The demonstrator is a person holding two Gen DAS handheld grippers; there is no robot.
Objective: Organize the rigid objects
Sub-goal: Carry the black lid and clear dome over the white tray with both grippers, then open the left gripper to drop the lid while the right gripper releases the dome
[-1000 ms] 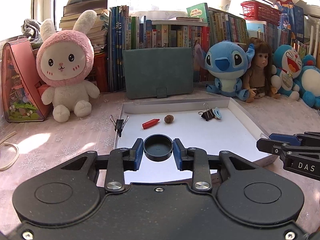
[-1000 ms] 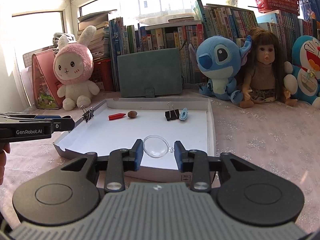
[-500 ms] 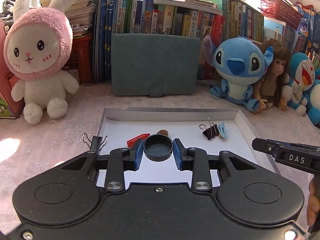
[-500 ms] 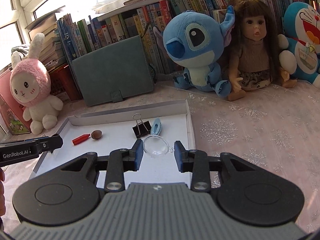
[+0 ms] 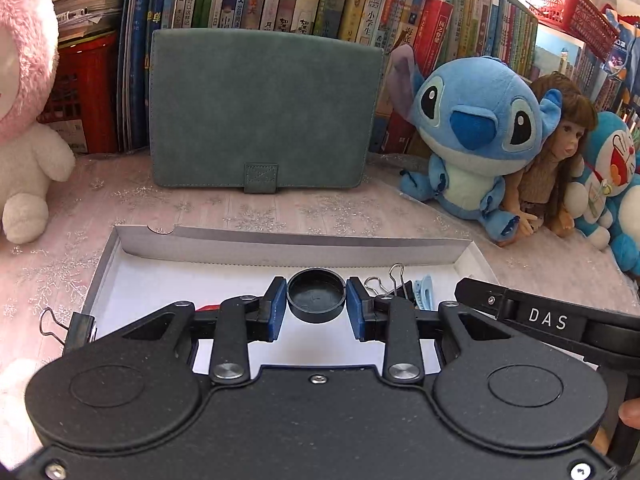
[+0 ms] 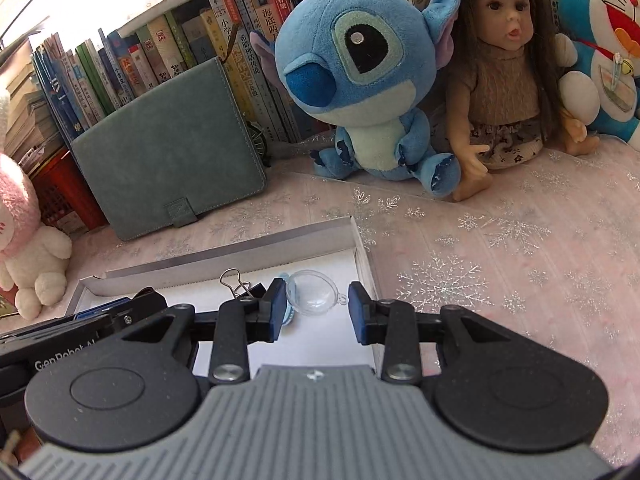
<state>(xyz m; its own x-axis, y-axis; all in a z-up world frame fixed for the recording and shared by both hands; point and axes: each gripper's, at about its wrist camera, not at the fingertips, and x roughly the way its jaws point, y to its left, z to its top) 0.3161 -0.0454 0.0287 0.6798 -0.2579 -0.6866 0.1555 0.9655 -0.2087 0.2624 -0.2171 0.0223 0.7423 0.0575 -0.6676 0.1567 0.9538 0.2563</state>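
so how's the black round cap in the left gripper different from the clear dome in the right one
The black round plastic cap is opaque, the clear plastic dome see-through. The cap is flat-bottomed with a raised rim; the dome is rounded, with a small loop tab. Both are round, sit between blue-padded fingers and hang over the white cardboard tray.
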